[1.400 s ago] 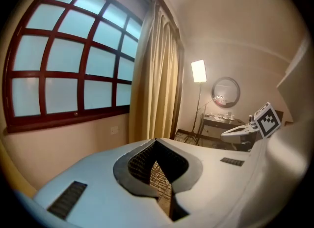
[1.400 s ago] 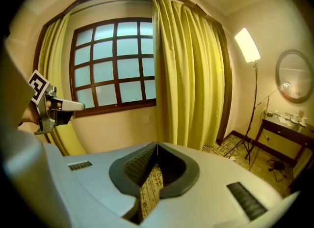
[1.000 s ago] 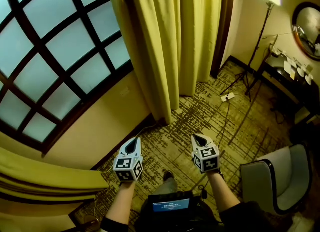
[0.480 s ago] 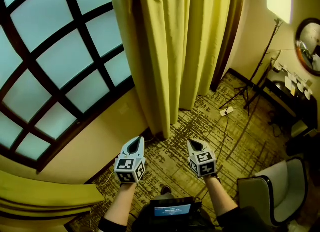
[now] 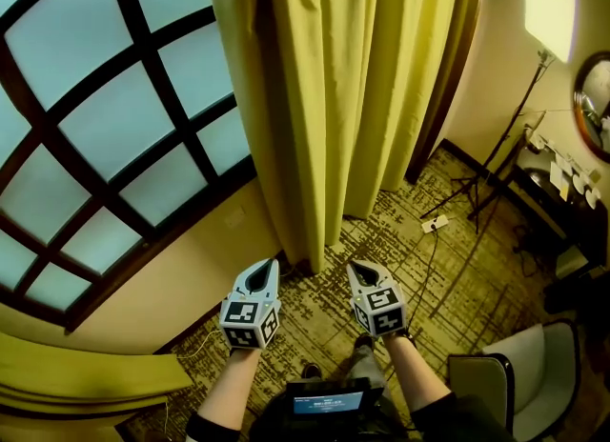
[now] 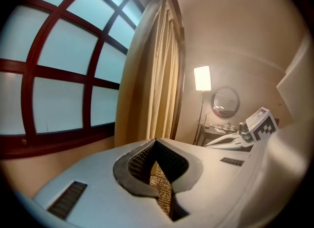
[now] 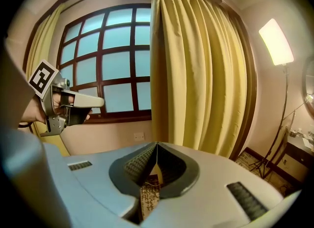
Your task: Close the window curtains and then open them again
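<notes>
The yellow right-hand curtain (image 5: 353,97) hangs gathered beside the dark-latticed window (image 5: 114,126), whose panes are uncovered. Another yellow curtain (image 5: 76,383) is bunched at the lower left. My left gripper (image 5: 264,267) and right gripper (image 5: 359,267) are held side by side over the carpet, a short way in front of the hanging curtain's hem, touching nothing. Both are shut and empty. In the left gripper view the closed left gripper (image 6: 156,141) points at the curtain's (image 6: 157,74) window-side edge. In the right gripper view the closed right gripper (image 7: 157,144) faces the curtain's (image 7: 196,74) folds.
A bright floor lamp (image 5: 548,11) on a tripod stands at the right wall, near a round mirror (image 5: 596,102) and a dark side table (image 5: 562,183). A power strip (image 5: 436,223) with its cable lies on the patterned carpet. A grey chair (image 5: 519,383) is at the lower right.
Both hands have moved forward over the carpet towards the hanging curtain, which now looms larger. The jaws of both grippers have stayed shut.
</notes>
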### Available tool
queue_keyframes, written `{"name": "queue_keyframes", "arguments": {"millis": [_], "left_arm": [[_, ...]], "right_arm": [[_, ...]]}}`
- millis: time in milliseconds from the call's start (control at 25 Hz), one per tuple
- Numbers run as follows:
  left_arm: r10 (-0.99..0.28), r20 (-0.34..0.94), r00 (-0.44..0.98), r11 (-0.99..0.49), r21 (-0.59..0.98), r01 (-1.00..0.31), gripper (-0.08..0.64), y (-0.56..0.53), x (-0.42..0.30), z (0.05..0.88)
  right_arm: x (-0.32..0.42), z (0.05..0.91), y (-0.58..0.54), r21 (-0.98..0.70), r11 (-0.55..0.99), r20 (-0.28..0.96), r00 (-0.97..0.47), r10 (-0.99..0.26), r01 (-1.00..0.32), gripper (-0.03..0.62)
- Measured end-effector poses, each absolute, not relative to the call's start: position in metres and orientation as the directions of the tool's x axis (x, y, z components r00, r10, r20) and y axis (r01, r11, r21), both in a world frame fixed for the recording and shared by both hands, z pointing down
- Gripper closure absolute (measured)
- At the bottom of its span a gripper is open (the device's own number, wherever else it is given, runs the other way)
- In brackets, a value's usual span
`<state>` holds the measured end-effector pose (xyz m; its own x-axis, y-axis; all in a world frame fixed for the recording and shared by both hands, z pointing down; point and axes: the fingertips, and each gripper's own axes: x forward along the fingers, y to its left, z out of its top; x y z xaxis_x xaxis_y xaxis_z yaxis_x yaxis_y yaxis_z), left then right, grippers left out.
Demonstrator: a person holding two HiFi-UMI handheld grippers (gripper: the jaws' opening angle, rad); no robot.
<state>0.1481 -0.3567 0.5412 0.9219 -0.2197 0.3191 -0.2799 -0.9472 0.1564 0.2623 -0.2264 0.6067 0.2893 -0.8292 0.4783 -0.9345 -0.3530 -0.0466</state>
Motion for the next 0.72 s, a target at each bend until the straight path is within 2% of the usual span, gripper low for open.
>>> {"name": "queue_keyframes", "arguments": {"millis": [200, 520, 600, 640, 720], "left_arm": [[-0.286, 0.301, 0.91, -0.93, 0.143, -0.339, 0.569, -0.369, 0.176, 0.542], [-0.424, 0.223, 0.878, -0.882, 0.118, -0.456, 0.568, -0.398, 0.248, 0.492], [-0.452, 0.216, 0.865, -0.867, 0.122, -0.483, 0.532, -0.405, 0.266, 0.464], [-0.463, 0.205, 0.862, -0.864, 0.116, -0.491, 0.518, -0.41, 0.275, 0.45], [-0.477, 0.184, 0.86, -0.861, 0.097, -0.498, 0.48, -0.42, 0.292, 0.424]], "right_arm": [[0.287, 0.607, -0.249, -0.054, -0.277, 0.492, 0.216, -0.843, -0.959, 0.573], [0.344, 0.581, -0.284, -0.008, -0.179, 0.471, 0.155, -0.868, -0.984, 0.568], [0.36, 0.566, -0.296, 0.004, -0.169, 0.46, 0.152, -0.875, -0.986, 0.566], [0.365, 0.558, -0.303, 0.01, -0.157, 0.451, 0.144, -0.881, -0.988, 0.56], [0.372, 0.543, -0.318, 0.02, -0.12, 0.429, 0.117, -0.896, -0.993, 0.496]]}}
